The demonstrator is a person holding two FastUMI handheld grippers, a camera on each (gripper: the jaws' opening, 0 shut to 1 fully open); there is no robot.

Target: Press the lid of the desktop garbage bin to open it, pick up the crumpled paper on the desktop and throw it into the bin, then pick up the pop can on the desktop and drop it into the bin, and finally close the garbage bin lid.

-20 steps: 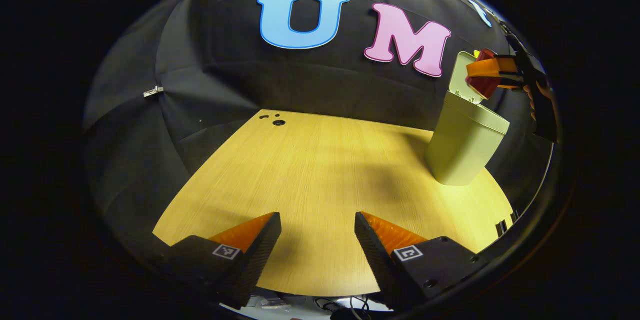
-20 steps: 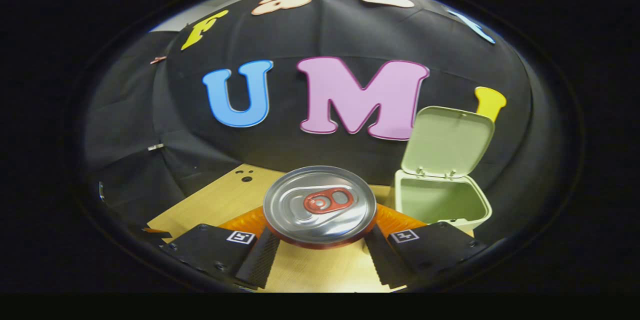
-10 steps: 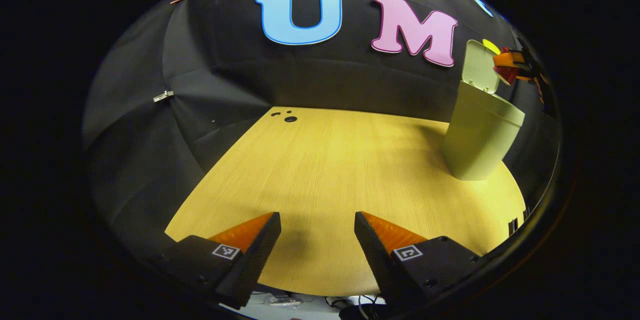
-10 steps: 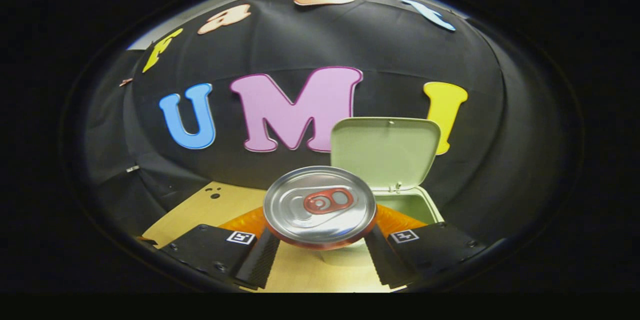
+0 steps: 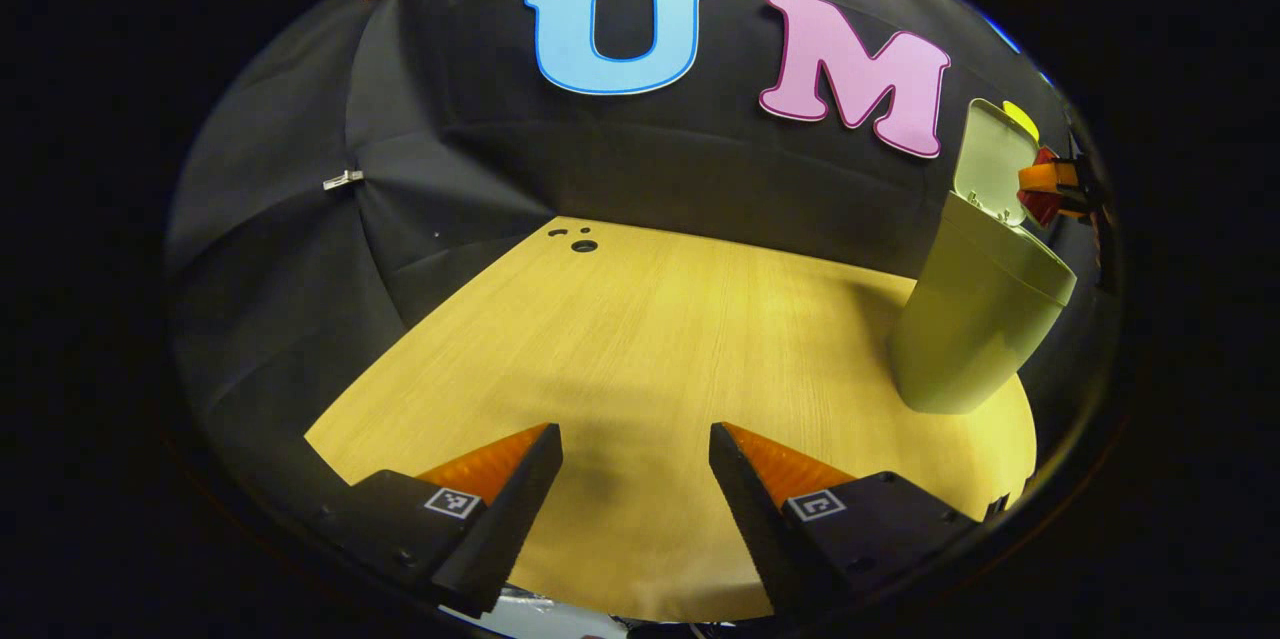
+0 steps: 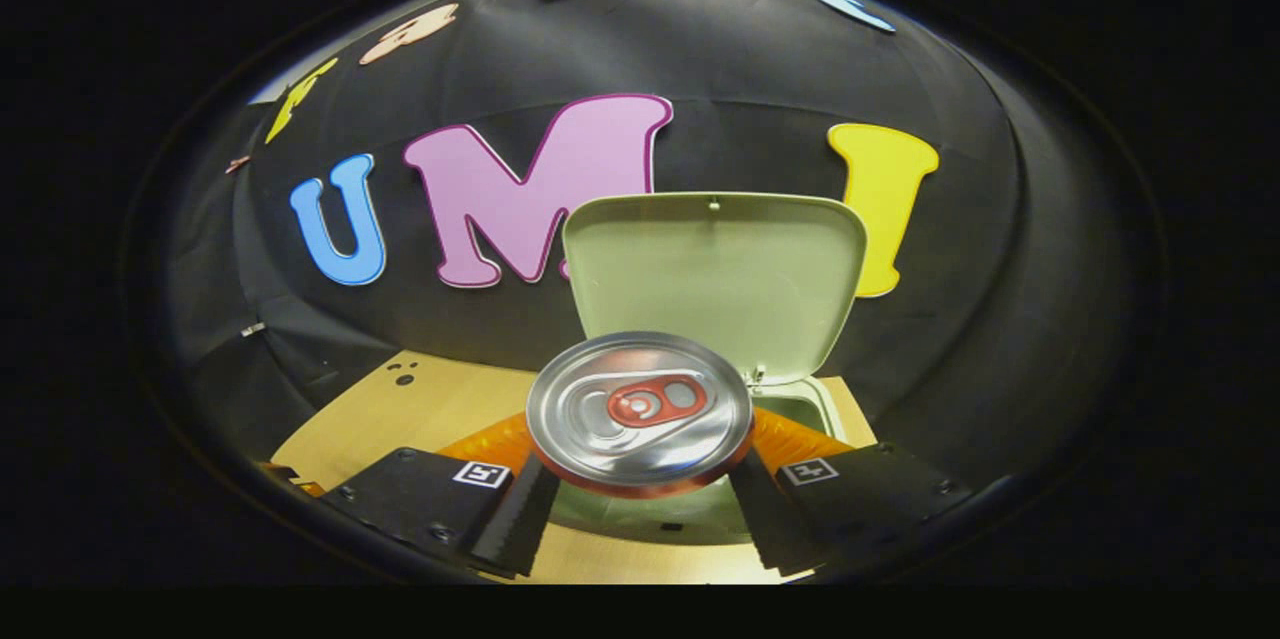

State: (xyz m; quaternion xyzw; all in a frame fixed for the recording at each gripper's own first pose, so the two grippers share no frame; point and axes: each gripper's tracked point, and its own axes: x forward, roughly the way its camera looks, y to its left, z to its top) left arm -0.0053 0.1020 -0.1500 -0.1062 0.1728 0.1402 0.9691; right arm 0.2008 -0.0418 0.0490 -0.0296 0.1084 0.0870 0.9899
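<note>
We find the right gripper [image 6: 640, 499] clamped on the can [image 6: 640, 411], one finger pressing each side of it, the silver top and red tab facing the camera. Beyond the can, the bin [image 6: 815, 399] stands with its lid [image 6: 715, 269] swung up and upright behind the opening. The can hangs over the near part of that opening, and part of the bin's inside shows below it, between the fingers. We cannot tell whether the can touches the rim. The table [image 6: 400, 409] shows ahead and to the left of this gripper.

In the left gripper view, the left gripper [image 5: 636, 479] is spread wide with nothing between its fingers, over the bare table [image 5: 650, 339]. The bin [image 5: 975, 319] stands well ahead and far to the right of it, near the table's far right edge, lid [image 5: 990, 159] raised. Just above the bin's mouth we see the right gripper [image 5: 1050, 181] with a red part of the can [image 5: 1042, 206] in its grip. We could not locate the paper.
</note>
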